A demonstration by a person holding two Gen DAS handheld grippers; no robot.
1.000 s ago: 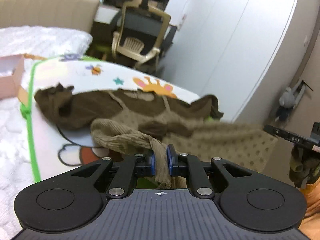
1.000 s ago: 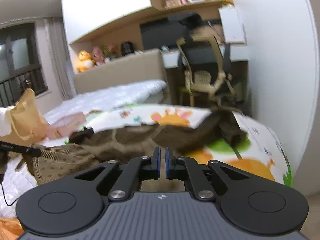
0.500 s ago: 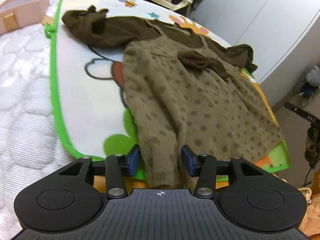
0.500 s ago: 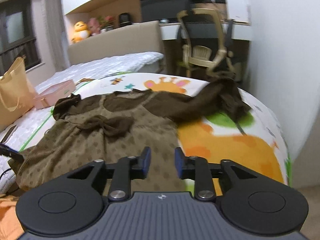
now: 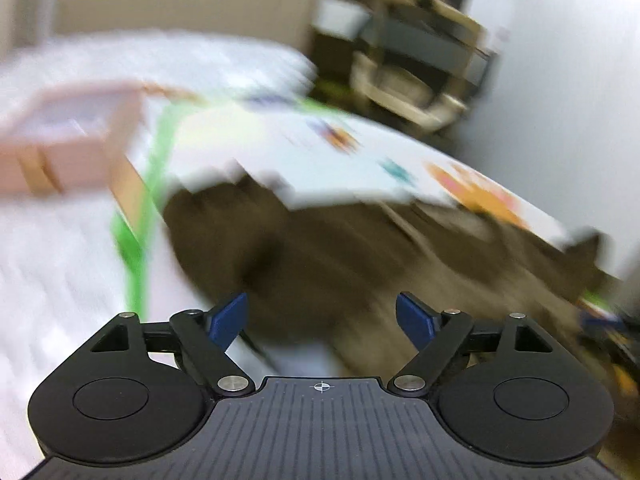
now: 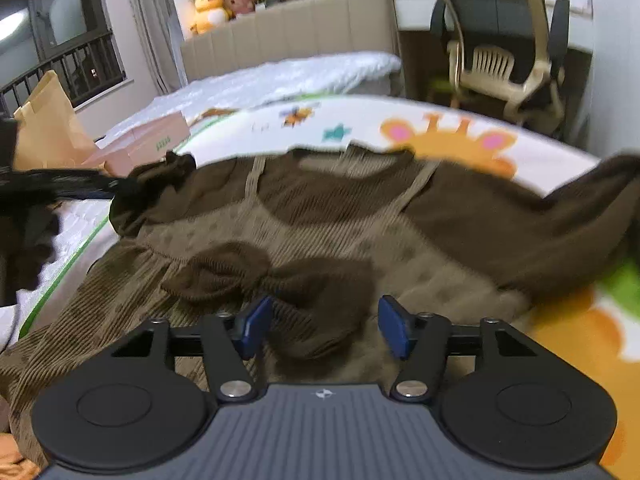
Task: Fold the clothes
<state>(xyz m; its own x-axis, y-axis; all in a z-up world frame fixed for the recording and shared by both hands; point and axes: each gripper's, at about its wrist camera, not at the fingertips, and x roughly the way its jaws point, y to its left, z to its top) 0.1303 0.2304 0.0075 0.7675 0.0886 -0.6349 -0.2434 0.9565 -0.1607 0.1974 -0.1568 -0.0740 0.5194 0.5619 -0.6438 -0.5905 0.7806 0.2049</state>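
A brown dress (image 6: 320,220) lies spread flat on a cartoon-print mat (image 6: 440,128) on the bed, with dark brown sleeves, a tan dotted skirt and a dark bow (image 6: 276,276) at the waist. My right gripper (image 6: 322,326) is open and empty, low over the bow. My left gripper (image 5: 322,316) is open and empty, close to the dress's left sleeve (image 5: 280,248); that view is blurred by motion. The left gripper's tip also shows in the right wrist view (image 6: 60,188), beside the sleeve cuff.
A pink cardboard box (image 6: 148,144) sits on the white quilt (image 6: 280,76) left of the mat. A paper bag (image 6: 48,128) stands further left. A beige desk chair (image 6: 504,60) is beyond the bed, and a white wall is on the right.
Both grippers let go of the skirt hem, opened wide and moved forward over the dress, the left one toward the left sleeve. The dress now lies flat.
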